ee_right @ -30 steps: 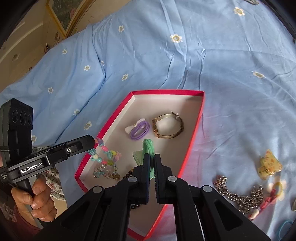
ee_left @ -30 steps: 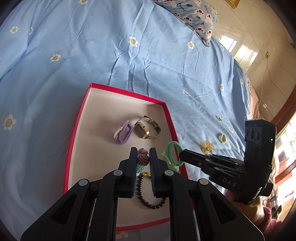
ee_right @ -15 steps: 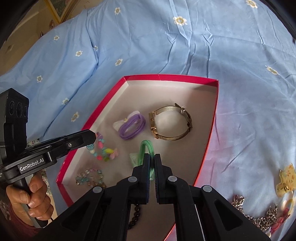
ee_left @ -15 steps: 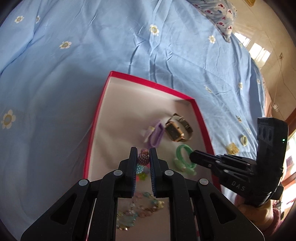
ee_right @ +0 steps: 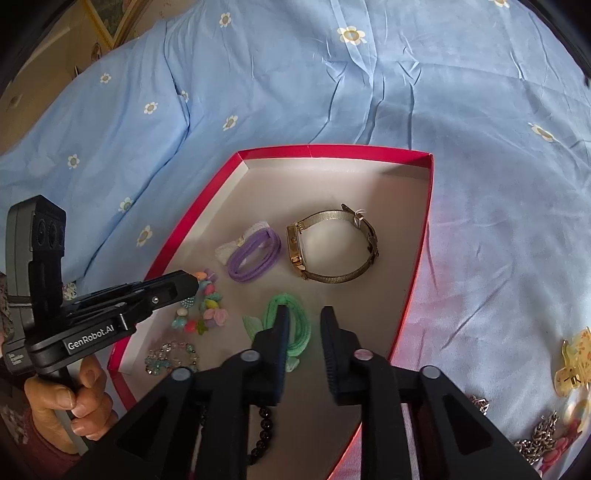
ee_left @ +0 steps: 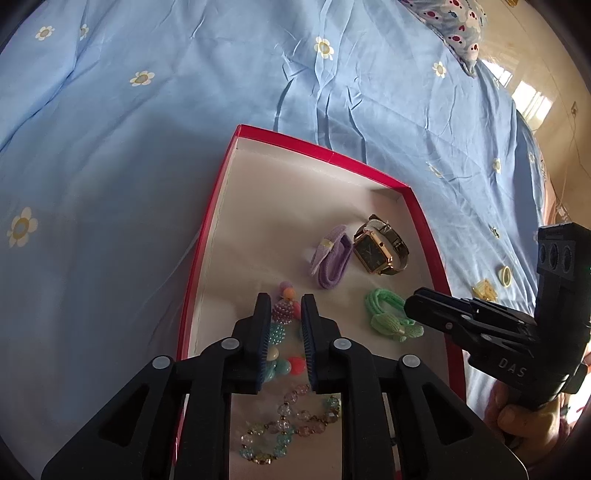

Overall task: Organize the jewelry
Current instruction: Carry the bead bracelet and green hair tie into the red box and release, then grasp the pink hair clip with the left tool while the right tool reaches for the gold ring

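A red-rimmed box (ee_left: 325, 155) (ee_right: 332, 151) lies on the bed. My left gripper (ee_left: 286, 317) (ee_right: 188, 282) is low inside it, jaws opening. A colourful bead bracelet (ee_left: 284, 310) (ee_right: 208, 306) rests on the box floor between them. My right gripper (ee_right: 304, 321) (ee_left: 412, 304) is also opening, and the green hair tie (ee_right: 291, 325) (ee_left: 384, 314) lies on the floor beside its left finger, no longer pinched. A gold watch (ee_right: 332, 251) and a purple hair tie (ee_right: 255, 258) sit farther back in the box.
A clear-bead bracelet (ee_left: 284, 428) and a black bead bracelet (ee_right: 264, 424) lie at the box's near end. On the blue flowered sheet to the right are a yellow hair clip (ee_right: 574, 365) and a metal chain (ee_right: 539, 439). A pillow (ee_left: 454, 18) is at the far corner.
Both grippers sank lower into the box, then their jaws parted. The colourful bracelet and the green hair tie, pinched before, now lie on the box floor.
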The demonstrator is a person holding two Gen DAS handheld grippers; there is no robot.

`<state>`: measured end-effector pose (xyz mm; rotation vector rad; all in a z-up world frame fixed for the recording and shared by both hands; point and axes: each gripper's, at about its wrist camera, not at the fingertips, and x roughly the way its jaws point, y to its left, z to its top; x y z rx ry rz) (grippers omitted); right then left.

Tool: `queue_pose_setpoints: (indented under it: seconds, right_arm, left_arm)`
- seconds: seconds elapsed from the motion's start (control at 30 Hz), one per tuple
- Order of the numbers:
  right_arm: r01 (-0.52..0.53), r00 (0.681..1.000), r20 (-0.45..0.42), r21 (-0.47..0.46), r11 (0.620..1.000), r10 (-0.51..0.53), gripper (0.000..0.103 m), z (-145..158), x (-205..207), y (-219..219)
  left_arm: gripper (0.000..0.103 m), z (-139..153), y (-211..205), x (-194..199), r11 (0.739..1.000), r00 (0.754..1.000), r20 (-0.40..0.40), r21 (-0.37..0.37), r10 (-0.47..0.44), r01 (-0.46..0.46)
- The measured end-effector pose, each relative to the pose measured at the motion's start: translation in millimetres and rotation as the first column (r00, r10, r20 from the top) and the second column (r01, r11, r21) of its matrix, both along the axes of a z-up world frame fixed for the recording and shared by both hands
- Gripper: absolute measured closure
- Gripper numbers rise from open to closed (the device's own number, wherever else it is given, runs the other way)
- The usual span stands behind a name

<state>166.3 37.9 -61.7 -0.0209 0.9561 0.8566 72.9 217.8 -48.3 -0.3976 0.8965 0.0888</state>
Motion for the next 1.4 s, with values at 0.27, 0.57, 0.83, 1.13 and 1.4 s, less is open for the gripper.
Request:
queue_pose_setpoints:
  seconds: [0.27, 0.57, 0.83, 1.13, 1.4]
  right_arm:
    - [0.032, 0.999, 0.04, 0.064, 0.997, -0.035, 0.05, 23, -17, -30]
    - [0.15, 0.986, 0.057, 0.104, 0.983, -0.156, 0.037, 35, -31, -95]
    - [0.278, 0.954, 0.092, 0.075, 0.958, -0.284, 0.036, 37, -39, -151]
    - [0.402, 0.906, 0.129, 0.038, 0.915, -0.403, 0.036, 34, -53, -214]
    - [0.456, 0.885, 0.091, 0.035, 0.889, -0.457, 0.035, 24, -52, -254]
  left_arm:
    - [0.066, 20, -14, -17, 1.0, 0.999, 0.039, 0.014, 0.014, -0.014]
    - [0.056, 36, -50, -31, 0.999, 0.997, 0.068, 0.004, -0.033, 0.033]
    - [0.05, 45, -86, -31, 0.994, 0.991, 0.082, 0.024, -0.107, 0.105]
    - [0.05, 43, -123, -25, 0.981, 0.979, 0.065, 0.039, -0.193, 0.19]
    - [0.05, 40, -157, -15, 0.96, 0.961, 0.039, 0.062, -0.274, 0.271]
